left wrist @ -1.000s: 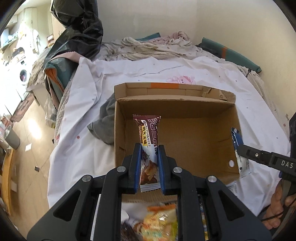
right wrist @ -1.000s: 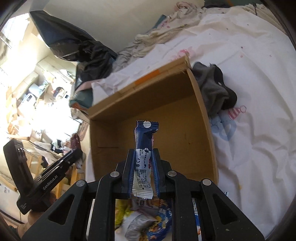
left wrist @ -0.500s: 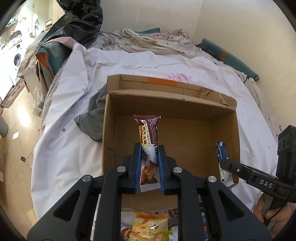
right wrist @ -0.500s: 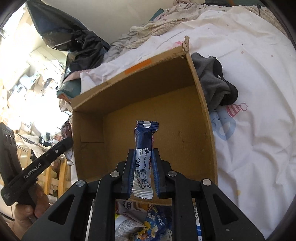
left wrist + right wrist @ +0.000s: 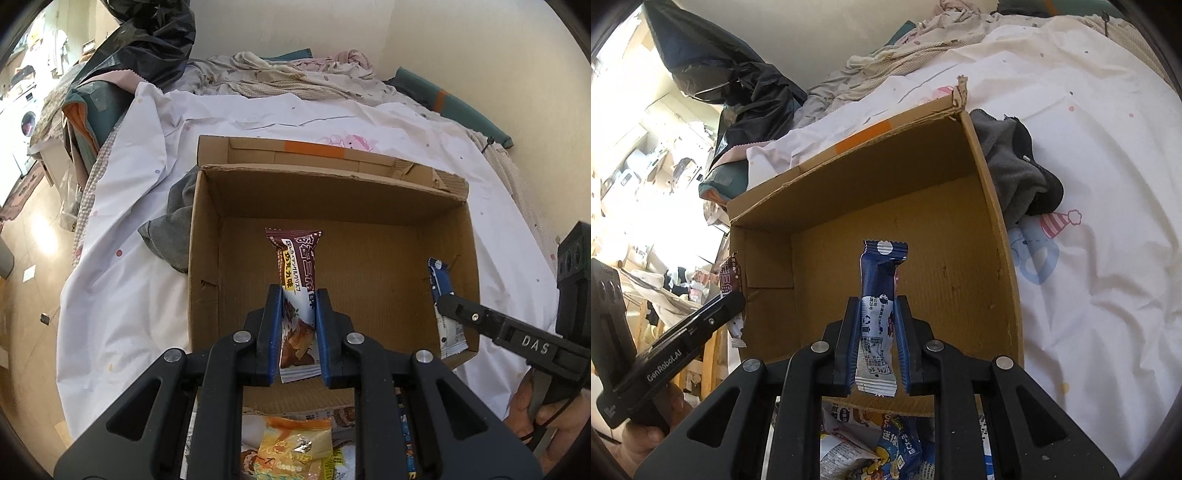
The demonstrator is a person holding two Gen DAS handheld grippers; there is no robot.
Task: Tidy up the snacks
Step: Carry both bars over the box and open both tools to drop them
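An open cardboard box (image 5: 369, 184) (image 5: 993, 206) lies on a white bed sheet, its inside bare. My left gripper (image 5: 297, 295) is shut on a brown chocolate snack bar (image 5: 295, 273), held upright over the box's near left part. My right gripper (image 5: 876, 302) is shut on a dark blue snack bar (image 5: 881, 284), also over the box. In the left wrist view the right gripper (image 5: 441, 304) and its blue bar (image 5: 441, 284) show at the box's right wall. The right wrist view shows the left gripper (image 5: 737, 299) with the brown bar (image 5: 729, 277) at the left wall.
A pile of snack packets (image 5: 295, 443) (image 5: 875, 446) lies just before the box's near wall, under both grippers. A grey cloth (image 5: 173, 232) (image 5: 1015, 173) rests against one side of the box. Black bags (image 5: 147, 40) and crumpled bedding (image 5: 295, 74) sit beyond.
Both grippers have come closer to each other over the box, each keeping its bar. The views tilted further down, so more of the box's floor shows.
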